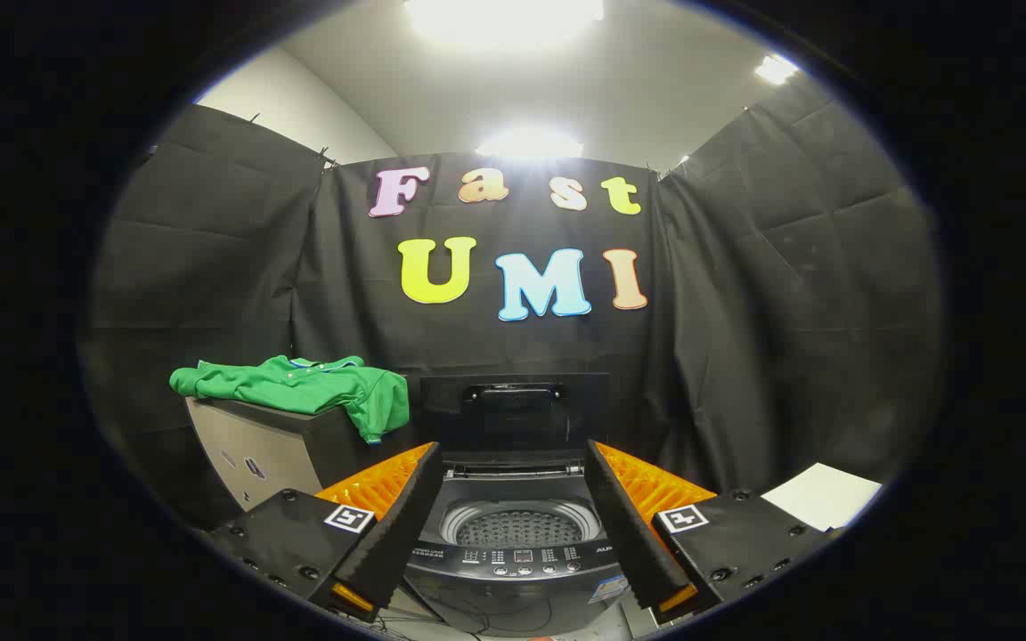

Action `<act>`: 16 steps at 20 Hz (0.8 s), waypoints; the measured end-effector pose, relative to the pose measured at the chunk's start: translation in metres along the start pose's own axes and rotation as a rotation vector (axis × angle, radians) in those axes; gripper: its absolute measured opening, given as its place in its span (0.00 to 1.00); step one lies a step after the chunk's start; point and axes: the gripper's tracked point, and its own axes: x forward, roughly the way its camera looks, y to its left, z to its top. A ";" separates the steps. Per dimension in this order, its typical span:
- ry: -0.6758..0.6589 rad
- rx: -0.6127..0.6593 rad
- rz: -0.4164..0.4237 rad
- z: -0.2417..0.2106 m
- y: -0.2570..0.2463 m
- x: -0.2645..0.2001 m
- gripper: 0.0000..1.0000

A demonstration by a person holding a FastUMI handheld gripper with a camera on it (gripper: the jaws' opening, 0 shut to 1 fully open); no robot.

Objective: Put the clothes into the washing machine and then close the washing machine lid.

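Bearing to the clothes: the green polo shirt (299, 385) lies up and to the left of your hand-held gripper (513, 516), beyond the left finger and well apart from it.
Shirt's lie: crumpled, spread with its long axis running left to right across the top of a grey box (255, 454); one sleeve hangs over the box's near right corner, the part closest to you.
Hand-held gripper: fingers spread wide, nothing between them; you hold nothing yet.
Washing machine: the washing machine (513, 570) sits straight ahead and below, its perforated drum (517, 527) seen in the gap between your fingers.
Lid: the lid (513, 409) stands raised at the back, beyond the drum, so the opening is free to receive the shirt.
Gap between box and machine: the box stands just beside the machine's left side, so I judge the carry to be short.
In the way: nothing stands between your fingers and the shirt; watch the raised lid's left edge when you swing back right.
Other things: a white sheet (820, 494) lies beyond your right finger, off your path.
Next move, as I judge it: turn left, rise, and take the hanging sleeve.
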 end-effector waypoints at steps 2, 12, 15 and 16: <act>-0.004 -0.005 -0.001 0.002 0.000 -0.001 1.00; -0.014 -0.005 -0.004 0.001 -0.004 -0.002 1.00; -0.006 -0.006 0.010 -0.002 -0.001 0.000 1.00; -0.007 -0.008 0.016 -0.001 -0.001 0.000 0.99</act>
